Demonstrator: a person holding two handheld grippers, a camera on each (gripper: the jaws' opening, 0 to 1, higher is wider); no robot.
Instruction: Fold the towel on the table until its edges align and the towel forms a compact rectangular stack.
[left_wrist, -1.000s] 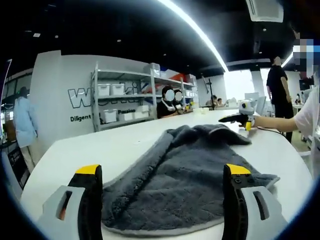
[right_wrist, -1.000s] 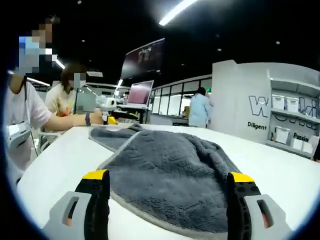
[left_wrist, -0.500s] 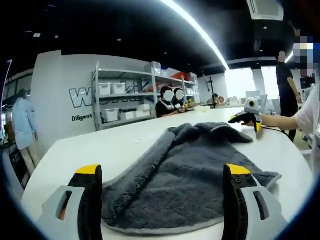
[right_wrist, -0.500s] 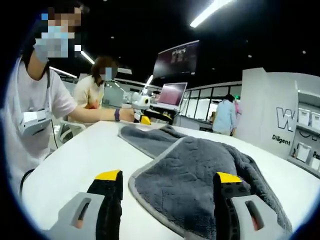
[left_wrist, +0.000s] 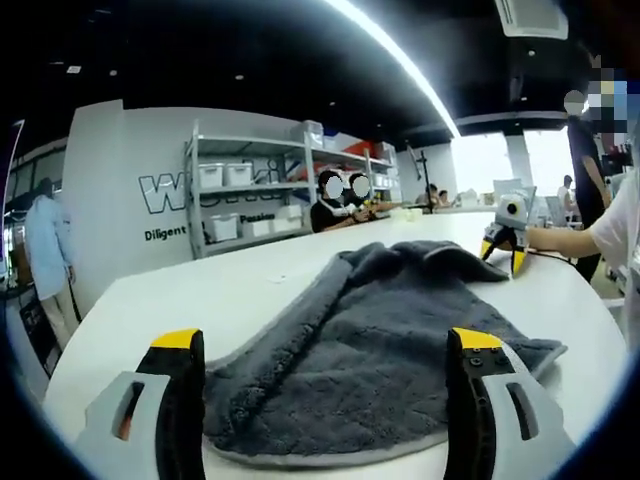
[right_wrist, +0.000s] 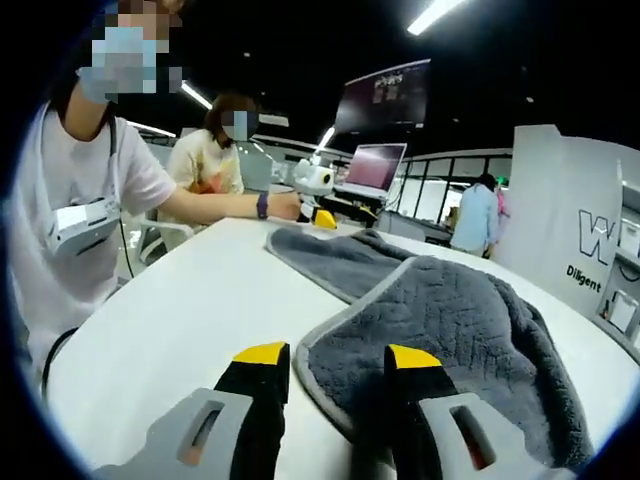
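Observation:
A grey plush towel (left_wrist: 370, 330) lies rumpled on the white table (left_wrist: 200, 300), one part folded over another. My left gripper (left_wrist: 328, 345) stands wide open at its near edge, with the pile between the jaws. My right gripper (left_wrist: 503, 262) shows at the towel's far corner, held in a person's hand, tips down. In the right gripper view the towel (right_wrist: 450, 330) has its pale hemmed corner between the jaws of my right gripper (right_wrist: 338, 360); they are narrowed but still apart. My left gripper (right_wrist: 318, 212) sits at the far end of a towel strip.
A person in a white shirt (right_wrist: 80, 220) stands at the table's left edge, with another person (right_wrist: 210, 165) and a laptop (right_wrist: 370, 170) behind. Shelving with white bins (left_wrist: 250, 200) and seated people (left_wrist: 340, 205) lie beyond the table. Bare tabletop (right_wrist: 180, 310) spreads left of the towel.
My right gripper's jaws have narrowed from wide apart to close around the towel's corner, and its view has swung left. My left gripper has hardly moved.

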